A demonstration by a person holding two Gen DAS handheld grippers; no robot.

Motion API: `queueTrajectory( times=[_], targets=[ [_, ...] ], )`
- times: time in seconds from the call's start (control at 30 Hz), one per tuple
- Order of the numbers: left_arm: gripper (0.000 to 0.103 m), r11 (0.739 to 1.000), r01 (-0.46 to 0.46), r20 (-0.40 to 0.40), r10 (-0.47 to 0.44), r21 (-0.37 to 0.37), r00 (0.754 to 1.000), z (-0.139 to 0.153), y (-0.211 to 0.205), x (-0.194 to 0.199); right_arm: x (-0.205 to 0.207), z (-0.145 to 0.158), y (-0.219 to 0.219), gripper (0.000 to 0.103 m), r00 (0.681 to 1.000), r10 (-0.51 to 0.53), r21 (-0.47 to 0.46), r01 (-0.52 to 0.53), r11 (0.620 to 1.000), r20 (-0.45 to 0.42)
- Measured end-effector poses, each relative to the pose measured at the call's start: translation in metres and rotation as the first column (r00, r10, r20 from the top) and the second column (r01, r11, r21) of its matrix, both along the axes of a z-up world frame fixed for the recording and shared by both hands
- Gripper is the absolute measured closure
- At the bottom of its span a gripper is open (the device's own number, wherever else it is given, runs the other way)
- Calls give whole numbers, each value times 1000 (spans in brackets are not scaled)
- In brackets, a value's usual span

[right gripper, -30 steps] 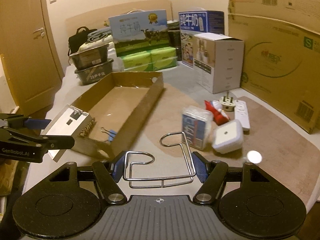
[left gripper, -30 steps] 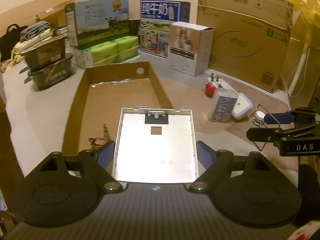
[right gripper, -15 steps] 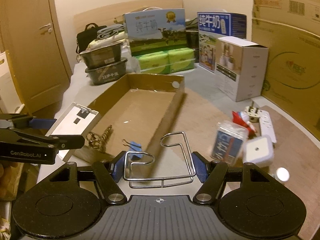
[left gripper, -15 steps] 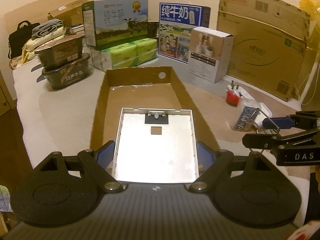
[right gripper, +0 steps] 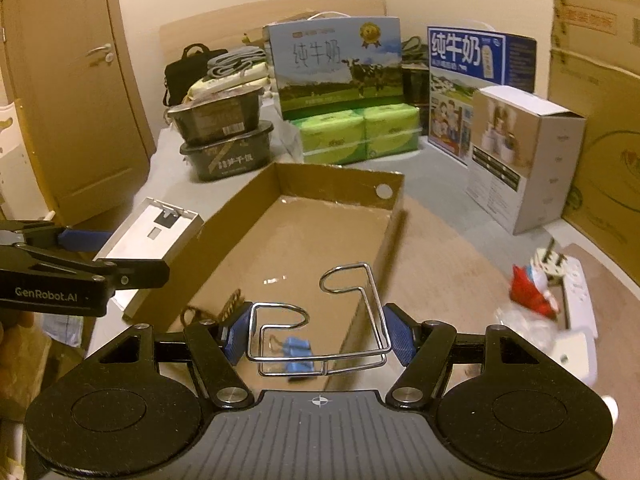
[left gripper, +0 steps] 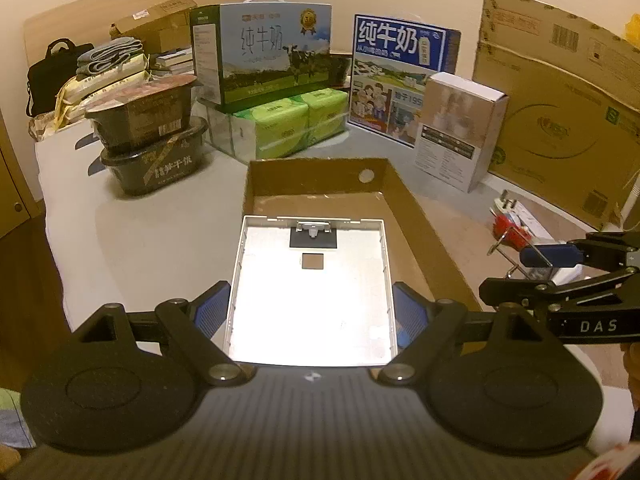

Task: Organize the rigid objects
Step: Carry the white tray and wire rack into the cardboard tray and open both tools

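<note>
Left gripper (left gripper: 311,315): blue-padded fingers clamped on both long edges of a flat white rectangular plastic panel (left gripper: 310,292), carried in the air at the near left side of the box.
Right gripper (right gripper: 316,330): fingers closed on the two sides of a bent chrome wire holder (right gripper: 320,320), held above the near end of the box.
Open brown cardboard box (right gripper: 320,236): shallow, long, a round hole in its far wall; on its floor a blue binder clip (right gripper: 296,354) and a small brownish coiled item I can't identify.
Writing on the tools: "GenRobot.AI" on the left gripper's side, seen from the right wrist; "DAS" on the right gripper's side, seen from the left wrist.
Blue-and-green milk carton with a cow (left gripper: 262,54): reads "纯牛奶", gold medal emblem, stands on green wrapped tissue packs (left gripper: 292,124).
Dark blue milk carton (left gripper: 402,76): "纯牛奶" in large white characters.
White-and-beige product box (left gripper: 458,128): fine print too small to read.
Black stacked meal tubs (left gripper: 150,140): gold characters, not clearly readable.
Large brown carton at the right (left gripper: 560,112): green "S" square, barcodes.
Loose items on the right: white power strip (right gripper: 578,292), red-and-white small thing, blurred.
Surface: pale grey tabletop (left gripper: 160,232) with a brown mat on the right.
Room: cream wall, wooden door (right gripper: 68,80) with a lever handle, black bag and folded cloth in the far corner.
</note>
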State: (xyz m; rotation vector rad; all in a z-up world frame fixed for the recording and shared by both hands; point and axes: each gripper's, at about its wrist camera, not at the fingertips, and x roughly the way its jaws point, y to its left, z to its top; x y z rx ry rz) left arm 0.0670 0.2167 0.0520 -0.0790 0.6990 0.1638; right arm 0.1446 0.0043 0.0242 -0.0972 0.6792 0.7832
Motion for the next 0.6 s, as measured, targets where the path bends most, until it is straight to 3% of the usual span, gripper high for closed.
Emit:
queueTrajectory(
  times=[0.33,0.6],
  targets=[
    [19,1000,24,-13,-24,-3,1000,-2,22,44,40,-6,33,35,998,48,-25,-48,999,31],
    [19,999,46,-41,-46,-11,998,-18,34,86,68,-29,51,35,995,98,-46,-96,994,27]
  ],
)
